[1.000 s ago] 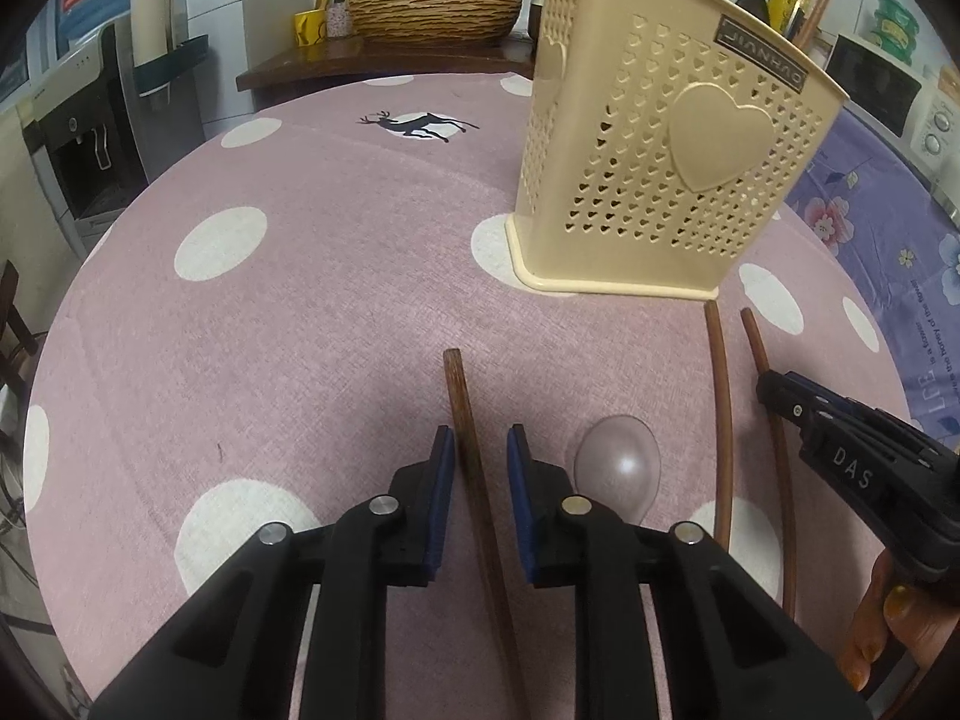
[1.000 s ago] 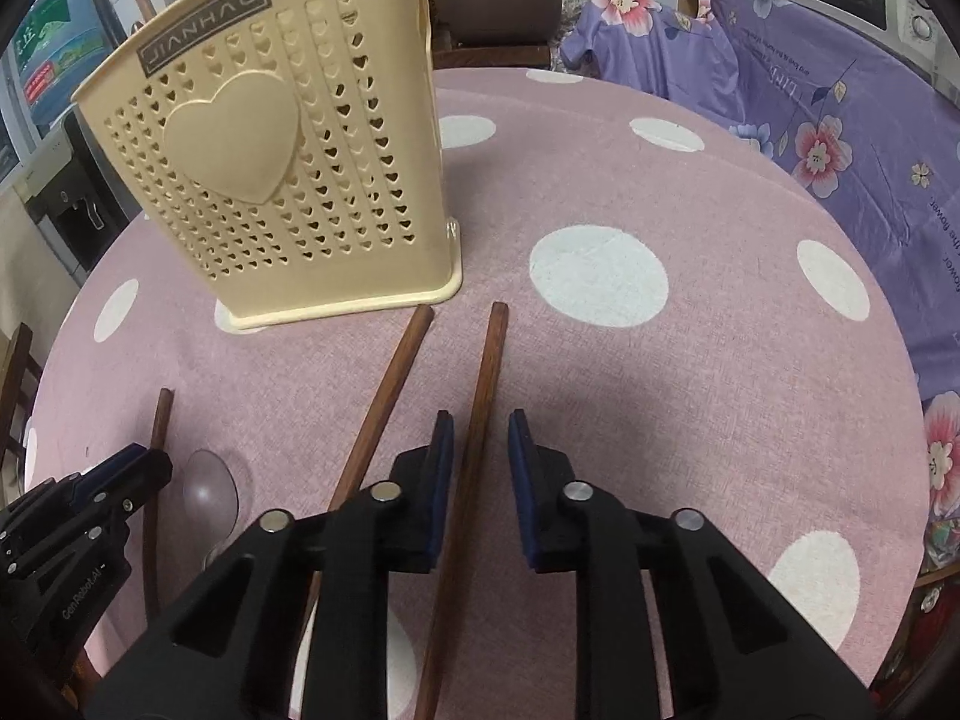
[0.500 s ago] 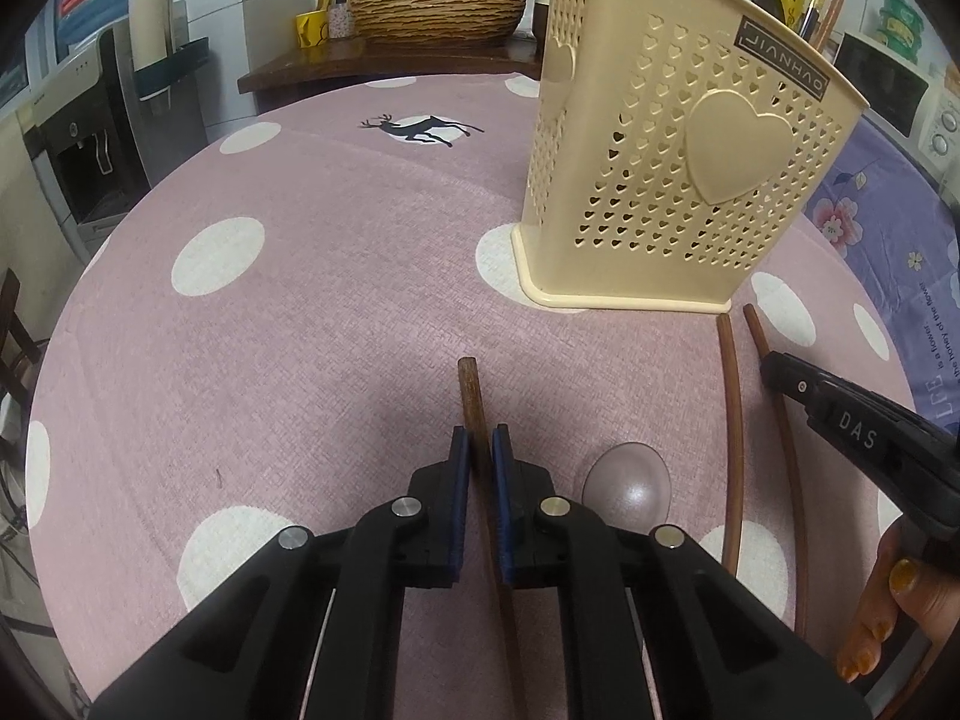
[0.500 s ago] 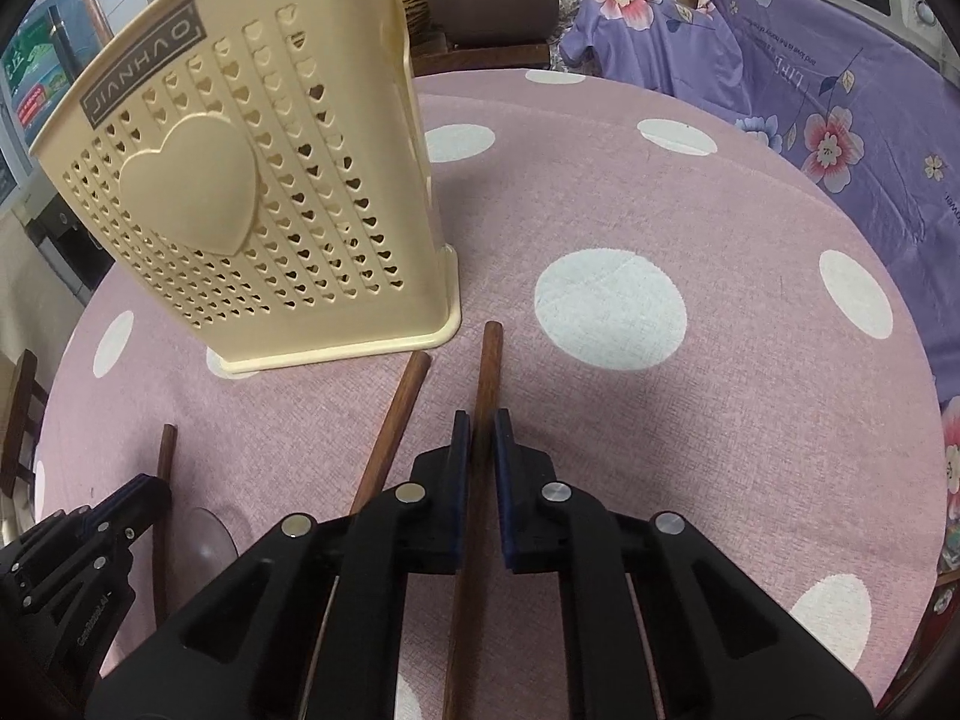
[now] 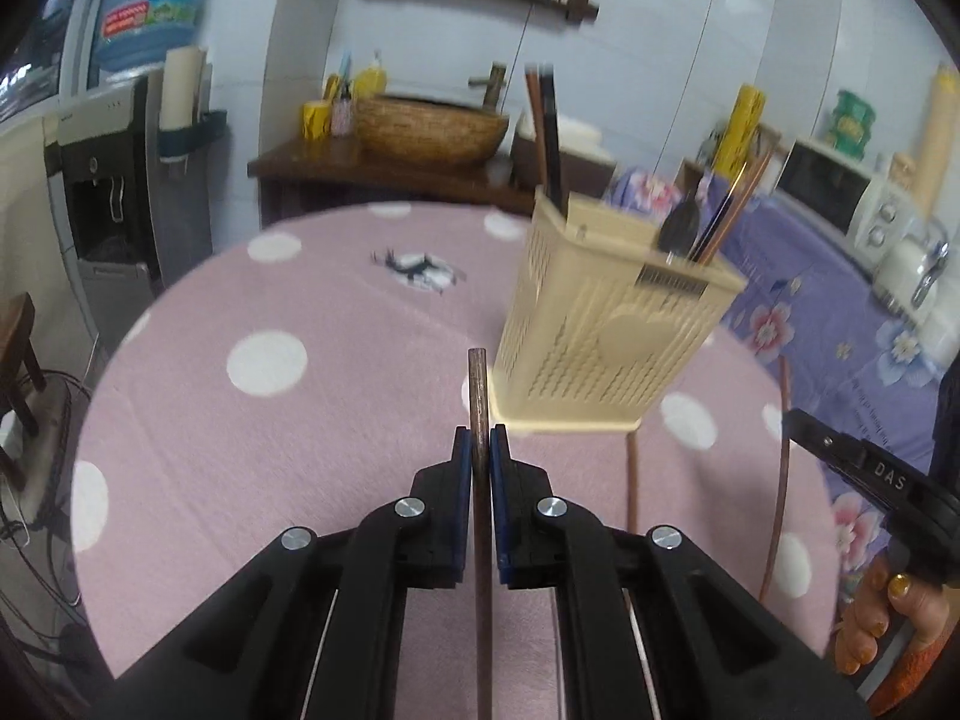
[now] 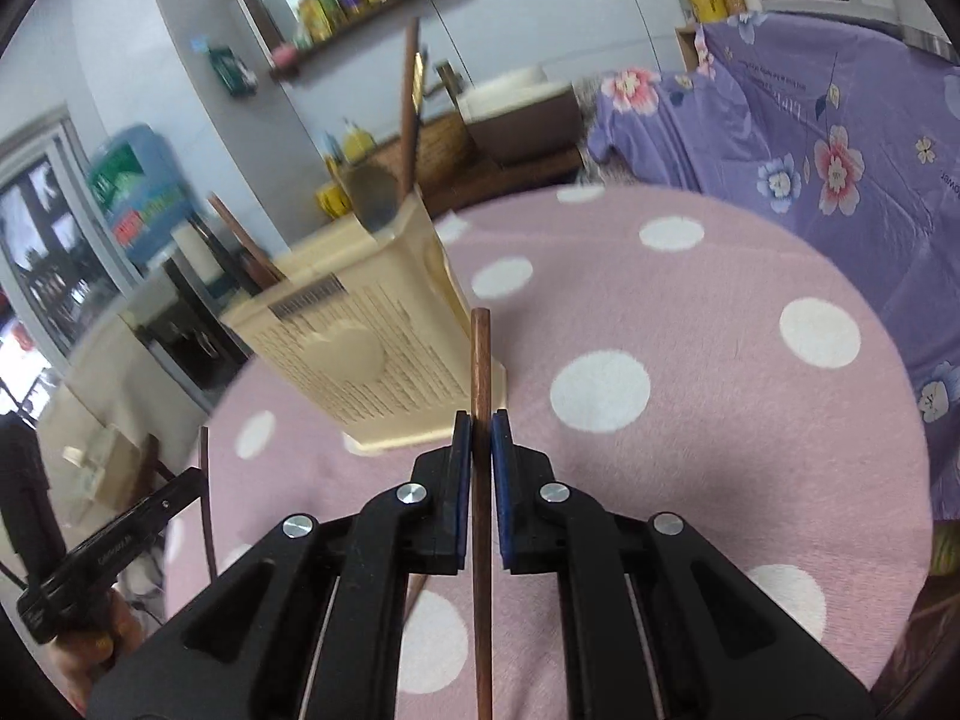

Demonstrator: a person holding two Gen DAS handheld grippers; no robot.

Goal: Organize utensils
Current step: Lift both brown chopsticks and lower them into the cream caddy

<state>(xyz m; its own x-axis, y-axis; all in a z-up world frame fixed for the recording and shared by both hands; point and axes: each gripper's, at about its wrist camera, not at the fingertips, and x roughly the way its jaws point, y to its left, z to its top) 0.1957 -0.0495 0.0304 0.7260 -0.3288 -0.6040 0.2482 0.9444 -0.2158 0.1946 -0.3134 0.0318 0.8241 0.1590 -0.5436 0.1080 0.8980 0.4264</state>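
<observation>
While each gripper, left [image 5: 480, 441] and right [image 6: 480, 429], is clamped on a brown chopstick [image 5: 479, 387] above the table [image 5: 300, 420], two more [image 5: 631, 480] by the holder [image 5: 606, 336] are shown only leftward.

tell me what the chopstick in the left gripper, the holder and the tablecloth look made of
Chopstick: probably wood, matte dark brown, straight with a flat-cut end.
Holder: cream moulded plastic, perforated walls and a raised heart.
Tablecloth: soft fabric, pink with white dots, slightly fuzzy nap.

Microwave [image 5: 831, 189], wicker basket [image 5: 431, 129], water bottle [image 5: 150, 21]
</observation>
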